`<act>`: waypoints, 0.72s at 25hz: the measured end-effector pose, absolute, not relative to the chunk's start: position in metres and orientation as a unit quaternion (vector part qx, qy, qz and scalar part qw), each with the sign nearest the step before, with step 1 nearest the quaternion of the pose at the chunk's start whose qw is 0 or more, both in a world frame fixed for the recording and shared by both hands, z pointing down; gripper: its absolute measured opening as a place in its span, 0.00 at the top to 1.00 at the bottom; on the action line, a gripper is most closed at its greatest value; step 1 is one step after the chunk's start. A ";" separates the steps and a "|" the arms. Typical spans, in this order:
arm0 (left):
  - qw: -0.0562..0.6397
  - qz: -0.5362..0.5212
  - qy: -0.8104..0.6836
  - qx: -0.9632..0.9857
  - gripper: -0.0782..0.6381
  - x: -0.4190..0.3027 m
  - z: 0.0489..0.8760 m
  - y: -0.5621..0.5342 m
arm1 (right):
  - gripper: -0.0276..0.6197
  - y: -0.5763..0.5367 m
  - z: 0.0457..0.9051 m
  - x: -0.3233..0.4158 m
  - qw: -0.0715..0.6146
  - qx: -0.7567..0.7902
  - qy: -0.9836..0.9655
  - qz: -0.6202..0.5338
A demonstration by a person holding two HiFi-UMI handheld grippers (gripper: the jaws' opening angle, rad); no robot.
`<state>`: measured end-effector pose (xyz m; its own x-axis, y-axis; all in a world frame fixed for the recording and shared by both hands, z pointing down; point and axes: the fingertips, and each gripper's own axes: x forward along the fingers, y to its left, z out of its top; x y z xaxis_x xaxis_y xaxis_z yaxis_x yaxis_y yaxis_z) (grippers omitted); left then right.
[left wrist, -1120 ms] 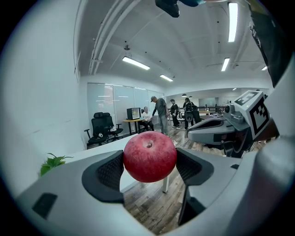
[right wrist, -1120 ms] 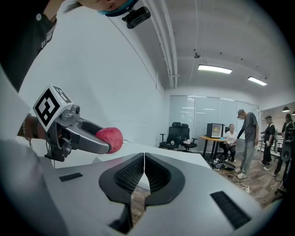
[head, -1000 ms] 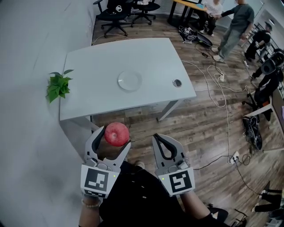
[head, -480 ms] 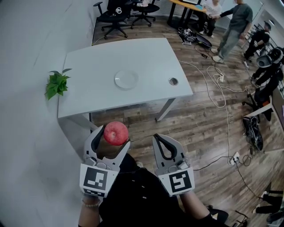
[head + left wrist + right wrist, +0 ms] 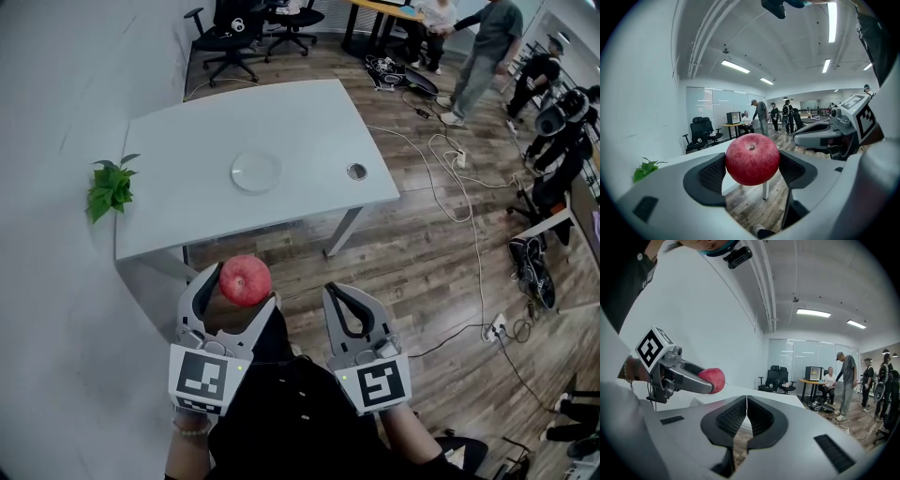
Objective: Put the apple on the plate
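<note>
The apple (image 5: 246,280) is pinched by the left gripper (image 5: 241,288), well short of the plate (image 5: 256,172). The right gripper (image 5: 336,292) is pressed together, empty. The grip is unchanged from a second ago; carrying to the plate remains to be done.

Apple, look: A round red apple (image 5: 245,280) with fine pale speckles and a small stem dimple.
Apple, state: Whole, gripped at its two sides between the dark padded jaws of the left gripper (image 5: 241,287).
Apple, pose: Roughly upright, with the dimple facing up and a little toward the person.
Apple, place: Held in the air over the wooden floor (image 5: 412,262), just short of the near edge of the white table (image 5: 178,141), well apart from the plate.
Plate, look: A small, round, pale plate (image 5: 256,172) with a shallow rim.
Plate, pose and place: Lying flat near the middle of the table.
</note>
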<state>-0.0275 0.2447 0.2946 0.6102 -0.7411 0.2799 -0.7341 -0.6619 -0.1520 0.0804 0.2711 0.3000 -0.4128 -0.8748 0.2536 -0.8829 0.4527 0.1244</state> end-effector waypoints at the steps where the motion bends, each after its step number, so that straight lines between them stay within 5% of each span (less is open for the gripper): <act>1: 0.010 -0.162 0.408 -0.898 0.38 -0.026 0.295 0.242 | 0.89 0.270 0.301 0.081 0.142 0.525 -0.839 0.016; 18: 0.011 -0.168 0.394 -0.904 0.38 -0.020 0.303 0.163 | 0.89 0.199 0.311 0.090 0.158 0.536 -0.829 0.030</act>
<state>-0.0198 0.1625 0.3029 0.6335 -0.7157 0.2938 -0.7081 -0.6894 -0.1527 0.0898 0.1993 0.3107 -0.3764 -0.8786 0.2939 -0.8976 0.4244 0.1194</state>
